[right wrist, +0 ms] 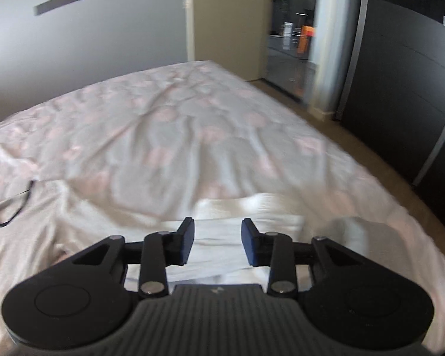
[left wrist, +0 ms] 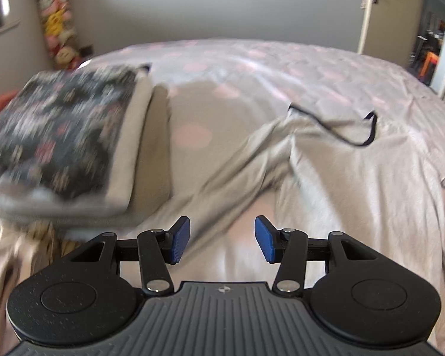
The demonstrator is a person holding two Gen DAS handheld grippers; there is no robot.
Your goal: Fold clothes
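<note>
A light grey T-shirt (left wrist: 326, 172) with a dark-trimmed neckline (left wrist: 341, 130) lies spread and rumpled on the bed. My left gripper (left wrist: 222, 241) hovers open just above its near part, nothing between the blue pads (left wrist: 181, 243). At the left stands a stack of folded clothes (left wrist: 59, 136) topped by a dark floral piece. In the right wrist view my right gripper (right wrist: 218, 244) is open over a folded white cloth (right wrist: 246, 210); the shirt's neckline (right wrist: 12, 207) shows at far left. Both views are blurred by motion.
The bed (left wrist: 252, 68) has a grey cover with pink dots. A door (right wrist: 228, 23) stands open beyond the bed's far corner, and a dark wardrobe (right wrist: 406, 74) lines the right side. Colourful soft toys (left wrist: 57, 20) hang in the left corner.
</note>
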